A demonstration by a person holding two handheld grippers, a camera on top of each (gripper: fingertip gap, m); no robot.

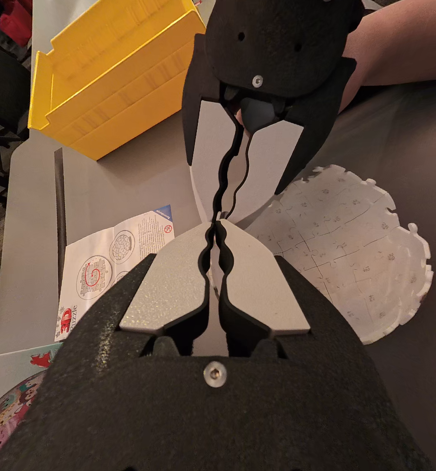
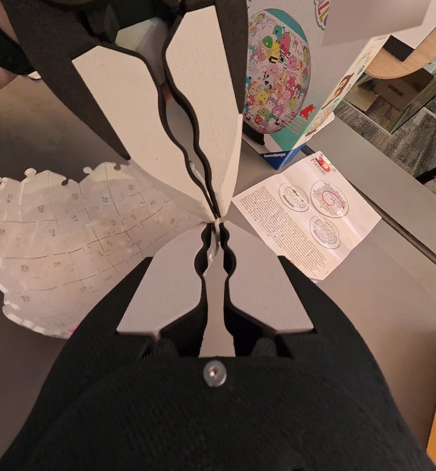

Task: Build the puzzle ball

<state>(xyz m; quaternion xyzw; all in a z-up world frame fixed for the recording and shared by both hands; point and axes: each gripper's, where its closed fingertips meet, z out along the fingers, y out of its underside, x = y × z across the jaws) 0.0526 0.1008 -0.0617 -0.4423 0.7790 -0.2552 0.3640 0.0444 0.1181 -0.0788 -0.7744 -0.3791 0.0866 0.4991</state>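
The half-built white puzzle dome lies hollow side up on the grey table, its numbered pieces showing; it also shows in the right wrist view. Both grippers meet tip to tip just beside its rim. My right gripper is shut on a thin white puzzle piece held edge-on. My left gripper is shut, with a white puzzle piece's edge showing between its pads. I cannot tell whether both hold the same piece. The right gripper comes down from the top of the left wrist view, and the left gripper does so in the right wrist view.
A folded instruction leaflet lies on the table, also in the right wrist view. A yellow bin stands behind it. The puzzle box stands near the table's edge. A person's forearm reaches in. My two grippers' fingertips are within a few centimetres of each other.
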